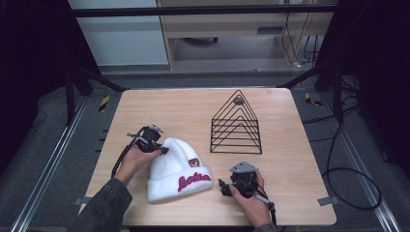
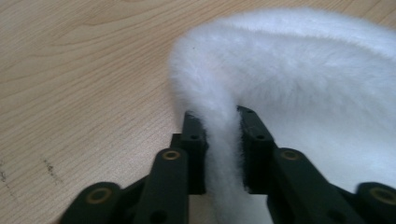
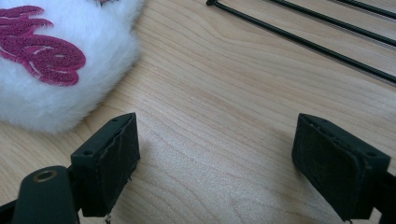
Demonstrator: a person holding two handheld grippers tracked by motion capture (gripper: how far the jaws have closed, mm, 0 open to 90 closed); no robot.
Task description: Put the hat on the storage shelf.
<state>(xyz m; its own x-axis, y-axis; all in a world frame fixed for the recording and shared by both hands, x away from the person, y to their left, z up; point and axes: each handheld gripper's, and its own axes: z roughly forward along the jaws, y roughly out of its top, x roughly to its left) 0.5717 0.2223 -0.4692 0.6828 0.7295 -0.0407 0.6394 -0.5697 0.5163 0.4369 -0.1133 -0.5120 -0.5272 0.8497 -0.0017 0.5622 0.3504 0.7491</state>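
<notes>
A fluffy white beanie (image 1: 176, 169) with red lettering and a small red patch lies on the wooden table, left of centre. At its top left edge my left gripper (image 1: 162, 149) is shut on a fold of the white beanie (image 2: 299, 93), the fur pinched between the two black pads (image 2: 254, 140). My right gripper (image 1: 223, 187) rests low near the front edge, to the right of the hat's cuff. Its jaws stand wide open over bare wood, and the white beanie (image 3: 56, 70) lies beyond its left pad (image 3: 109, 161).
A black wire rack (image 1: 236, 124) shaped like stacked triangles stands at the middle right of the table (image 1: 280, 159). Its bottom rods (image 3: 308, 42) run across the top of the right gripper view. Cables lie on the floor at the right.
</notes>
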